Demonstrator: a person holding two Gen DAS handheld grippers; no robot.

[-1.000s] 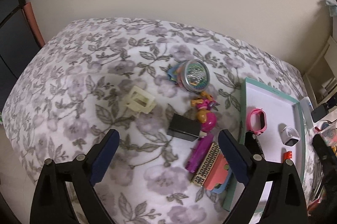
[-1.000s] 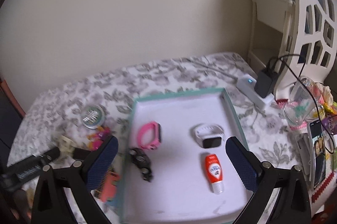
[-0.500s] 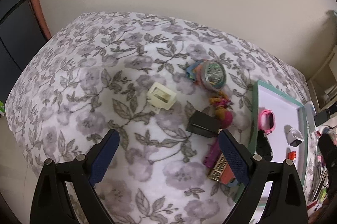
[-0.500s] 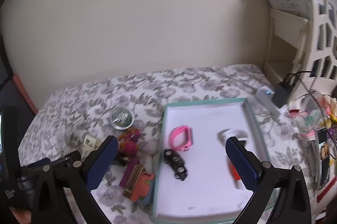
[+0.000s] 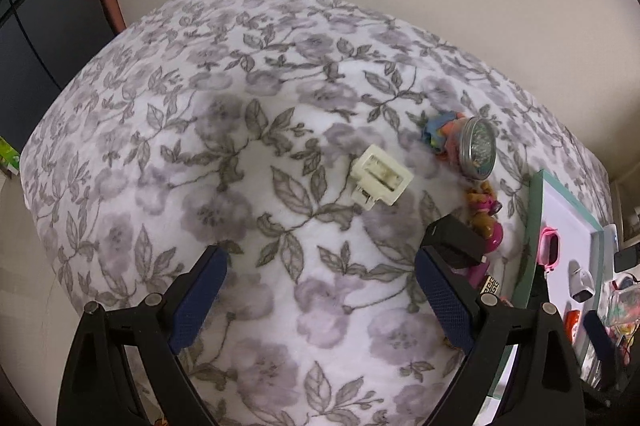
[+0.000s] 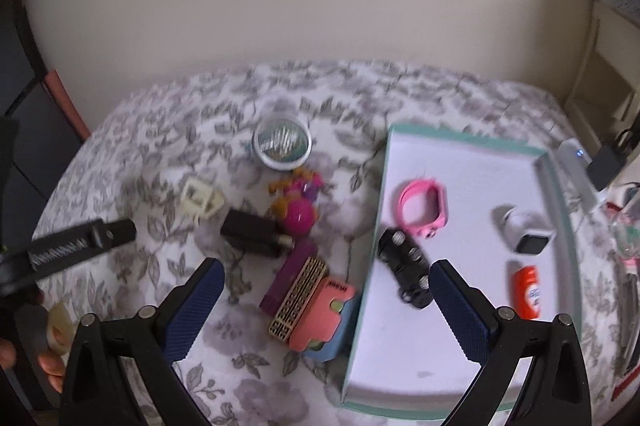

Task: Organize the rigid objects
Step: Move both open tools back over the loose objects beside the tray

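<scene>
Both hand-held grippers stand wide open with nothing between their blue-padded fingers.

The left hand-held gripper (image 5: 320, 290) hangs over the left part of a surface covered by a floral cloth (image 5: 240, 153); whether that surface is a table or a bed cannot be told. Ahead of it lies a cream plastic block (image 5: 382, 179), alone on the cloth. To its right sits a round tin (image 5: 478, 147) with a glittery lid, touching a blue and orange toy (image 5: 438, 133). Nearer, a black box (image 5: 456, 242) lies just beside a pink ball toy (image 5: 494, 236).

In the right wrist view, which is somewhat blurred, the left tool shows at the far left edge, with fingers of a hand (image 6: 50, 362) below it. The right hand-held gripper (image 6: 328, 302) hovers over a cluster of loose things: a purple bar (image 6: 286, 280), a gold patterned piece (image 6: 298, 300) and a coral card holder (image 6: 324, 314), all touching one another, just left of the tray.

The tray (image 6: 460, 161), white inside with a teal rim, holds a pink watch (image 6: 422, 205), a black toy car (image 6: 406, 262) near its left wall, a white watch (image 6: 526, 230) and a small orange bottle (image 6: 528, 290), each apart from the others. Beyond the tray's far right corner lies a white power strip (image 6: 576, 165) with a black plug (image 6: 608, 163) in it.
</scene>
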